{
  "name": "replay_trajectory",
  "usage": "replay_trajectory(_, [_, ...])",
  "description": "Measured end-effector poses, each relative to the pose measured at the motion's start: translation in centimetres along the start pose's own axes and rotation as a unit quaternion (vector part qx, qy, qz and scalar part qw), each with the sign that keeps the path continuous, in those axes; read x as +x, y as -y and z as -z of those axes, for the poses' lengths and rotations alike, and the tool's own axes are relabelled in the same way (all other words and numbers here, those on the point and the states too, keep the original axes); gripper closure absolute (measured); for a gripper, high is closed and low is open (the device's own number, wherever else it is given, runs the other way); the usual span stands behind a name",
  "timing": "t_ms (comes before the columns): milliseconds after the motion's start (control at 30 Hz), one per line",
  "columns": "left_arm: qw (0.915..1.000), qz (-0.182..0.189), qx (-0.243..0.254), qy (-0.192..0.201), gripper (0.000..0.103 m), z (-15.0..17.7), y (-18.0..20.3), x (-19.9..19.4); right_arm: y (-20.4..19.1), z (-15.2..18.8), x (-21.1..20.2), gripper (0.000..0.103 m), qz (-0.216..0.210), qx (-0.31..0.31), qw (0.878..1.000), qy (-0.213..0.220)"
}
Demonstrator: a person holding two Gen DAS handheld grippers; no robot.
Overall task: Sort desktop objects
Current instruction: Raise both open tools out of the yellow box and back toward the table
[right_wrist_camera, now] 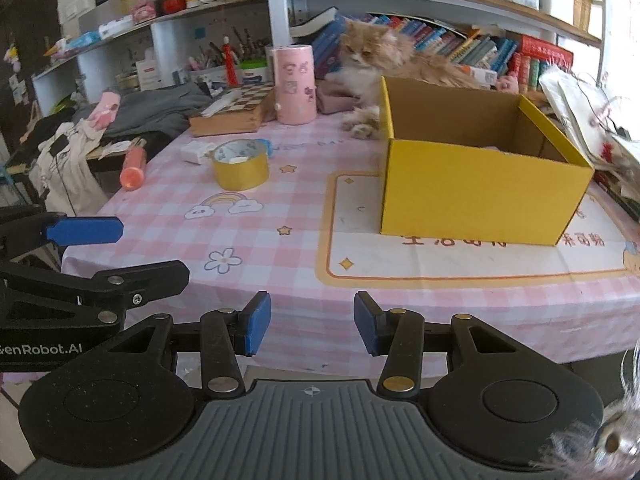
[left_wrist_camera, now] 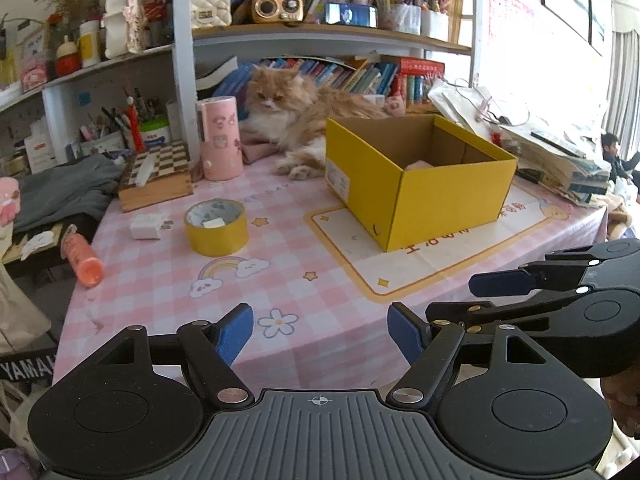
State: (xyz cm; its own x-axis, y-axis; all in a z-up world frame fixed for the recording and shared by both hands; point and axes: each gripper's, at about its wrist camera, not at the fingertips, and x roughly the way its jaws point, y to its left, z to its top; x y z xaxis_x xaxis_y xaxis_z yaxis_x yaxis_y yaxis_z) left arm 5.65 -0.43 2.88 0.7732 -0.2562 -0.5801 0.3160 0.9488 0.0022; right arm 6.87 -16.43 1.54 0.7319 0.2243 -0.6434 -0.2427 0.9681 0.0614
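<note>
Cluttered bookshelves [left_wrist_camera: 340,76] fill the top of both views; book titles too small to read. Pink checked tablecloth [left_wrist_camera: 288,280] covers the table, with a cream mat printed on it under the yellow box [left_wrist_camera: 416,184], centre right. Box is open-topped; only a pale pink scrap shows inside, the rest of its floor hidden by the walls. A fluffy orange cat [left_wrist_camera: 288,120] lies behind the box, its hindquarters cut off by the box in the right wrist view.

Task items sit left of centre: yellow tape roll [left_wrist_camera: 216,228], a small white block [left_wrist_camera: 146,226] just beside it, an orange tube [left_wrist_camera: 82,260] near the table's left edge. Pink cylinder [left_wrist_camera: 220,140] and a checkered board box [left_wrist_camera: 156,176] stand farther back. Grey cloth [left_wrist_camera: 64,188] at far left, partly cut off.

Left gripper [left_wrist_camera: 320,334], bottom centre, jaws spread, nothing between them. Right gripper [right_wrist_camera: 312,326] jaws apart but narrower, also empty. Blurry furry object at lower right of the right wrist view, unidentifiable.
</note>
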Motion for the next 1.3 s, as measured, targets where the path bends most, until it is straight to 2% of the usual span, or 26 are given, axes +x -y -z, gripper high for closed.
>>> replay_trajectory(233, [0.9999, -0.006, -0.005, 0.009, 0.026, 0.1, -0.8, -0.5, -0.8, -0.1, -0.2, 0.060, 0.002, -0.006, 1.000, 0.012])
replay_trajectory(600, [0.9990, -0.020, -0.038, 0.013, 0.026, 0.0, -2.5, -0.6, -2.2, -0.7, 0.3, 0.060, -0.011, -0.031, 0.999, 0.006])
replay_trajectory(933, [0.9983, -0.022, -0.054, 0.002, 0.026, -0.3, -3.9, 0.9, -2.4, -1.4, 1.6, 0.060, -0.018, -0.039, 0.999, -0.003])
replay_trajectory(1300, [0.9978, -0.029, -0.060, -0.010, 0.026, -2.3, -6.2, 4.7, -2.3, -4.6, 5.7, 0.060, -0.025, -0.057, 0.998, -0.002])
